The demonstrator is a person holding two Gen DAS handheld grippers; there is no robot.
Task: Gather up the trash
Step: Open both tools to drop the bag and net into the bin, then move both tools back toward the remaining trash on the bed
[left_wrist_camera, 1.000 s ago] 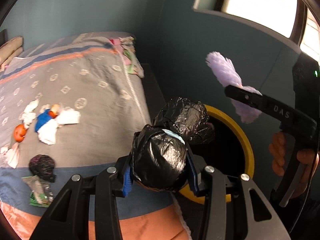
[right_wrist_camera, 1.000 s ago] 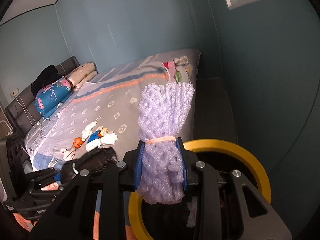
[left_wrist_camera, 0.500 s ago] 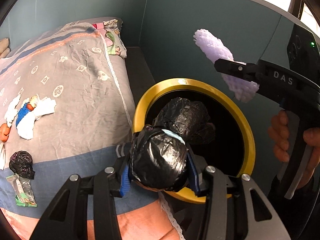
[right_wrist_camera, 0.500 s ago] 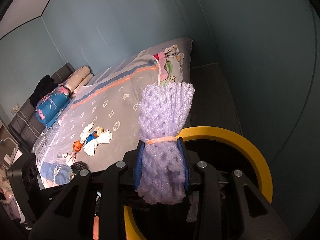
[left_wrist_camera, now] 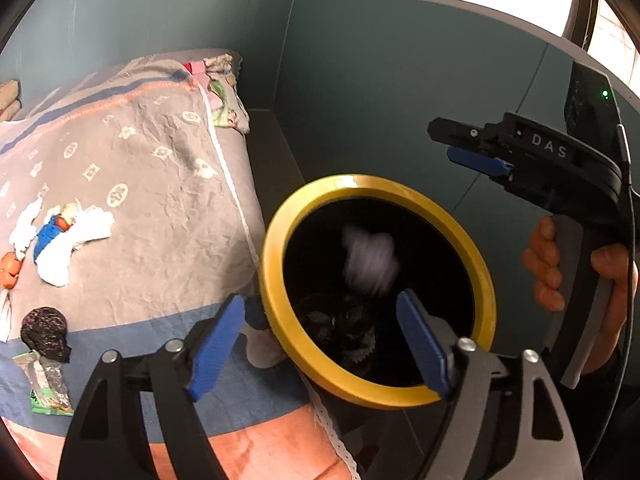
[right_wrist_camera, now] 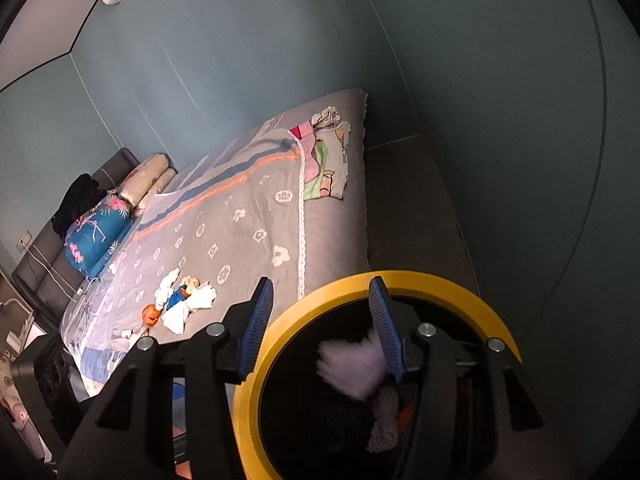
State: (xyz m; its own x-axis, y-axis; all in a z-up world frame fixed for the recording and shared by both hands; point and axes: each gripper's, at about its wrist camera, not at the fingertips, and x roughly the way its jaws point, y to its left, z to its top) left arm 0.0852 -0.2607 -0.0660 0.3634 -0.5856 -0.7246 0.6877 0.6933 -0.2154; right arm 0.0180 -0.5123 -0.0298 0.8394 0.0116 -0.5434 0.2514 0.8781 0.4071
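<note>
A black bin with a yellow rim (left_wrist_camera: 276, 304) (right_wrist_camera: 424, 280) stands beside the bed. My left gripper (left_wrist_camera: 320, 336) hangs over its near edge, jaws opening, with nothing between them. The crumpled black bag (left_wrist_camera: 340, 324) lies inside the bin. My right gripper (right_wrist_camera: 320, 320) (left_wrist_camera: 468, 148) is above the bin, jaws opening and empty. The purple foam net (right_wrist_camera: 352, 368) (left_wrist_camera: 370, 260) is a blurred shape falling into the bin. On the bed remain white tissues with blue and orange scraps (left_wrist_camera: 60, 240) (right_wrist_camera: 180, 304), a dark wad (left_wrist_camera: 44, 330) and a green wrapper (left_wrist_camera: 48, 388).
The bed with a grey patterned cover (left_wrist_camera: 152, 200) (right_wrist_camera: 248, 216) fills the left side. Pillows (right_wrist_camera: 100, 224) lie at its head. Folded cloth (right_wrist_camera: 324, 160) lies at the far corner. A teal wall (left_wrist_camera: 400, 100) runs close behind the bin. A person's hand (left_wrist_camera: 548, 264) grips the right tool.
Both grippers opened over the bin. The black bag dropped from the left one into the bin, and the purple foam net left the right one and is falling in.
</note>
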